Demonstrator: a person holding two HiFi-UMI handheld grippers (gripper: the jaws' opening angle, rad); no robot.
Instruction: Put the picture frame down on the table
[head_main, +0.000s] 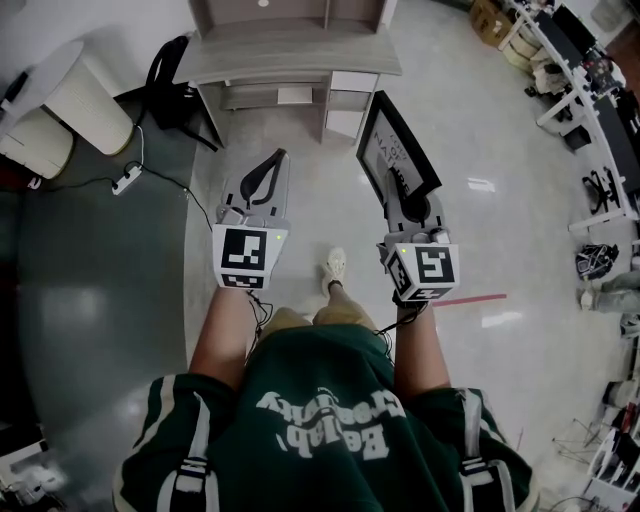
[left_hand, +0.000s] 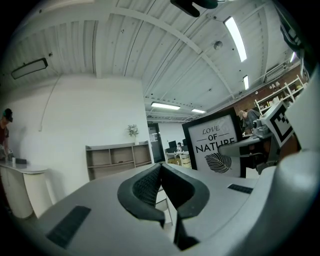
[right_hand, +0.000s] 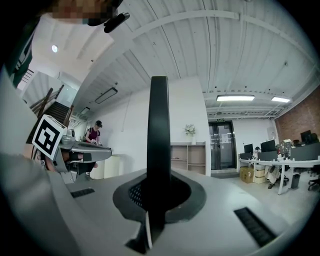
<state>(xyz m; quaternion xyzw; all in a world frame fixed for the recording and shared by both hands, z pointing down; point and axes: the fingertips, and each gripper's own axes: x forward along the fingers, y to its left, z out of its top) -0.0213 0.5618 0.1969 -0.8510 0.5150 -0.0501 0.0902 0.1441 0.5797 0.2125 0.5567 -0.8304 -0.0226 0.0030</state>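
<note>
Head view: one picture frame (head_main: 396, 140), black-rimmed with a leaf print, pinched at its lower edge by the right tool (head_main: 405, 203). Raised over the floor, well apart from the grey worktop (head_main: 290, 58) ahead. One left tool (head_main: 277, 162), pads together, carrying nothing. Two tools in all, one worktop.

Left gripper view: pads meeting at the tips, nothing between them. Off to the right, that single frame, upright, print facing this way.

Right gripper view: frame seen edge-on, a thin dark bar rising from between jaws clamped narrow on its rim. Probably stiff, flat and fairly light. Front perhaps glazed, so fragile and slick. Best held by the rim, never the face. With a pinch on one edge only, liable to swing, so worth lowering gently, bottom edge first.
</note>
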